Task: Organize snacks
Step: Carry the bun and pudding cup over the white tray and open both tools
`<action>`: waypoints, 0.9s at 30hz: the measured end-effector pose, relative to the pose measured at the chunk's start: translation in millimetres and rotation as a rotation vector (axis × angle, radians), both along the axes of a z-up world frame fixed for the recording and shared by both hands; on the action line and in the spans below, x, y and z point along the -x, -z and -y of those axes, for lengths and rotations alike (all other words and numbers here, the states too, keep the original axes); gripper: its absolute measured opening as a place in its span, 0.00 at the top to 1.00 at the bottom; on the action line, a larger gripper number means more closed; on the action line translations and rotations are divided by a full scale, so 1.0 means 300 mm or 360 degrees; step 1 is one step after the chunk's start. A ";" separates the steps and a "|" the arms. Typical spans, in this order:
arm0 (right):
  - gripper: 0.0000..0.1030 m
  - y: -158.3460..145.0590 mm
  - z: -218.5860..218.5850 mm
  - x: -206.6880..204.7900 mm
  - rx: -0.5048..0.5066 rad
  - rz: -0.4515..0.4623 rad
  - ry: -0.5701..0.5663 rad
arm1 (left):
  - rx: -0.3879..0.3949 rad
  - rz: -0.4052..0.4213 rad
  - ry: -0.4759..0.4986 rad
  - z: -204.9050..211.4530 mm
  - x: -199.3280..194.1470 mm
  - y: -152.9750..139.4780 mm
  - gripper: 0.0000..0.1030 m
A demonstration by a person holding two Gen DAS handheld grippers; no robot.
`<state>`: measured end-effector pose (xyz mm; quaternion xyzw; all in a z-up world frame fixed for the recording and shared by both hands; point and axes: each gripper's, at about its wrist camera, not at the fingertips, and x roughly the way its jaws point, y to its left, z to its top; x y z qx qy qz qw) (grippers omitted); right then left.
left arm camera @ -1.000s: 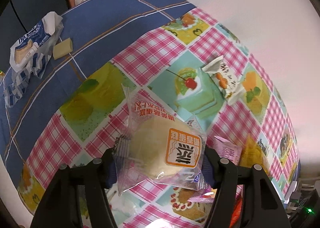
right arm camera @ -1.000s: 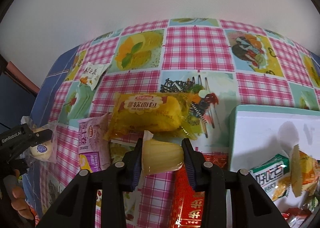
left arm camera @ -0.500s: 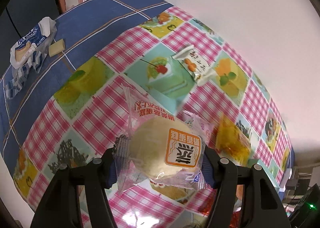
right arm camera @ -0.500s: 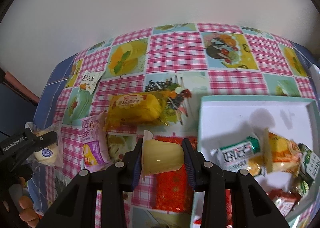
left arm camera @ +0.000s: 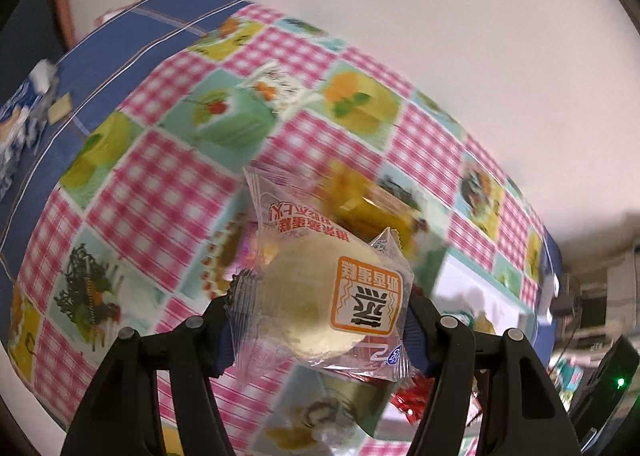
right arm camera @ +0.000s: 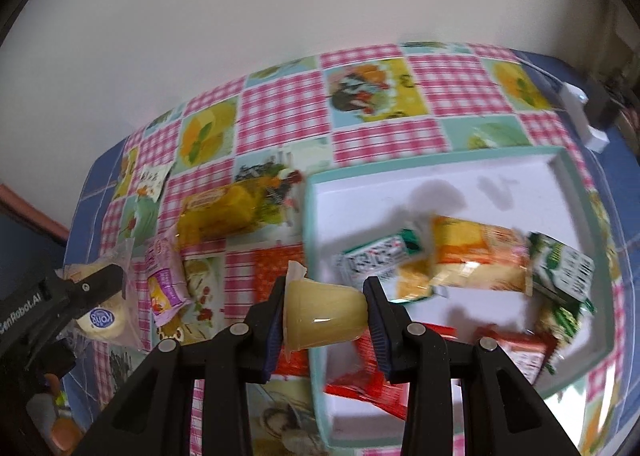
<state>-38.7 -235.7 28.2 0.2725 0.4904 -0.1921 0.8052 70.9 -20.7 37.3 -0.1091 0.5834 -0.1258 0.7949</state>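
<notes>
I have a jelly cup [right arm camera: 324,310] pinched sideways in the right hand-held gripper [right arm camera: 325,312], its rim against the left pad and its base against the right, jaws drawn in tight on it. Held that way it hangs at lower centre of the right wrist view, right over the near left edge of the white tray [right arm camera: 576,192], which I judge is where it belongs, since other packets already lie heaped in the tray's right half. The cup is pale yellow and translucent, with a peel tab sticking up at its rim.

The left hand-held gripper [left arm camera: 322,320] grips a wrapped bun [left arm camera: 320,308] across its width, jaws about half spread and pressing the clear wrapper at both sides. The bun is round and cream-coloured, with an orange label facing the camera, at lower centre of the left wrist view. I read it as carried toward the same tray.

On the checked desk [right arm camera: 276,112] a yellow bread packet [right arm camera: 224,212], a purple packet [right arm camera: 166,284] and a small white sachet [right arm camera: 152,180] lie loose at centre left, not yet sorted.
</notes>
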 end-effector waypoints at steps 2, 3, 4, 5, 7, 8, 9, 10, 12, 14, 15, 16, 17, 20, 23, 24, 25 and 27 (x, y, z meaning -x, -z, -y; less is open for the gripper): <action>0.62 -0.002 0.039 0.041 -0.0001 -0.0009 0.0064 | -0.0011 0.0034 0.0073 0.053 0.033 -0.021 0.34; 0.62 -0.001 0.054 0.054 -0.0002 -0.0016 0.0091 | -0.0018 0.0049 0.0112 0.082 0.047 -0.027 0.34; 0.62 0.000 0.076 0.075 -0.0004 -0.0024 0.0128 | -0.0022 0.0063 0.0154 0.110 0.065 -0.036 0.34; 0.62 0.002 0.092 0.091 -0.0005 -0.0032 0.0157 | -0.0024 0.0070 0.0184 0.133 0.075 -0.040 0.34; 0.62 0.006 0.137 0.137 -0.0013 -0.0046 0.0231 | -0.0022 0.0081 0.0270 0.197 0.109 -0.047 0.34; 0.62 0.007 0.157 0.154 -0.0019 -0.0047 0.0260 | -0.0020 0.0082 0.0314 0.229 0.127 -0.046 0.34; 0.62 0.008 0.182 0.176 -0.0026 -0.0046 0.0299 | -0.0017 0.0081 0.0349 0.253 0.142 -0.045 0.34; 0.61 0.008 0.207 0.198 -0.0032 -0.0046 0.0336 | -0.0015 0.0080 0.0395 0.285 0.161 -0.043 0.34; 0.62 0.008 0.252 0.237 -0.0041 -0.0046 0.0403 | -0.0024 0.0082 0.0482 0.347 0.201 -0.036 0.34; 0.61 0.009 0.293 0.274 -0.0052 -0.0045 0.0465 | -0.0045 0.0098 0.0548 0.398 0.233 -0.028 0.34; 0.61 0.010 0.312 0.292 -0.0061 -0.0045 0.0494 | -0.0056 0.0109 0.0580 0.425 0.249 -0.025 0.34; 0.61 0.011 0.326 0.304 -0.0068 -0.0044 0.0516 | -0.0064 0.0117 0.0609 0.447 0.261 -0.021 0.34; 0.61 0.015 0.343 0.319 -0.0075 -0.0046 0.0538 | -0.0066 0.0120 0.0626 0.460 0.270 -0.015 0.34; 0.61 0.028 0.374 0.340 -0.0098 -0.0053 0.0574 | -0.0077 0.0120 0.0676 0.513 0.290 0.010 0.34; 0.61 0.042 0.387 0.350 -0.0120 -0.0062 0.0580 | -0.0091 0.0133 0.0709 0.552 0.304 0.026 0.34; 0.61 0.048 0.388 0.348 -0.0128 -0.0066 0.0578 | -0.0094 0.0140 0.0723 0.566 0.308 0.032 0.34; 0.61 0.054 0.388 0.345 -0.0138 -0.0070 0.0573 | -0.0096 0.0146 0.0733 0.578 0.311 0.037 0.35; 0.61 0.059 0.390 0.349 -0.0136 -0.0086 0.0581 | -0.0098 0.0156 0.0733 0.595 0.314 0.047 0.35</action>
